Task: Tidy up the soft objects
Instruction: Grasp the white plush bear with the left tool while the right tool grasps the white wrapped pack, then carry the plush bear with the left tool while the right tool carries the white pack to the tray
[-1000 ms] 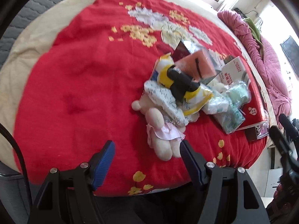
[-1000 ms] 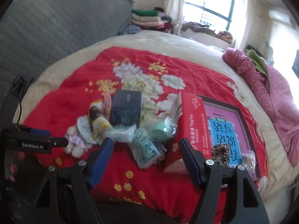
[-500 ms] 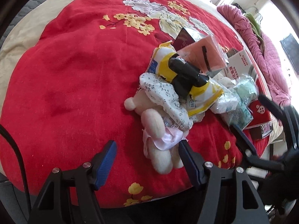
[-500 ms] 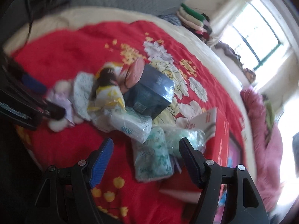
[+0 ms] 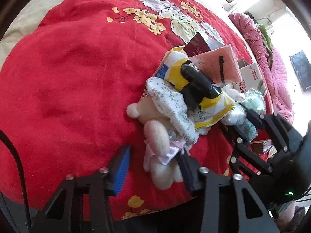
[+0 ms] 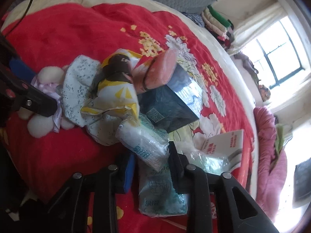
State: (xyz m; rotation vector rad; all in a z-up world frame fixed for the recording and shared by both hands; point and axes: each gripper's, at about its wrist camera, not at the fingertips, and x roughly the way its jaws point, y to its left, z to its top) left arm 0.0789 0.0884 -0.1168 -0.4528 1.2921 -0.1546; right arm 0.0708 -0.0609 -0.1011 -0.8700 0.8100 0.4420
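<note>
The left black two-finger gripper with blue pads [image 5: 153, 167] is low and near the front edge of the scene. Its two fingers are spread wide apart. The left blue pad [image 5: 121, 171] faces inward, and the right finger is dark and sits on the right. In the right wrist view this gripper [image 6: 29, 101] comes in from the left side. The right black two-finger gripper with blue pads [image 6: 151, 165] is also low and near. Its fingers are closer together, with a gap between them. The left blue pad [image 6: 129, 171] shows on the inside. In the left wrist view it [image 5: 246, 128] reaches in from the right.
</note>
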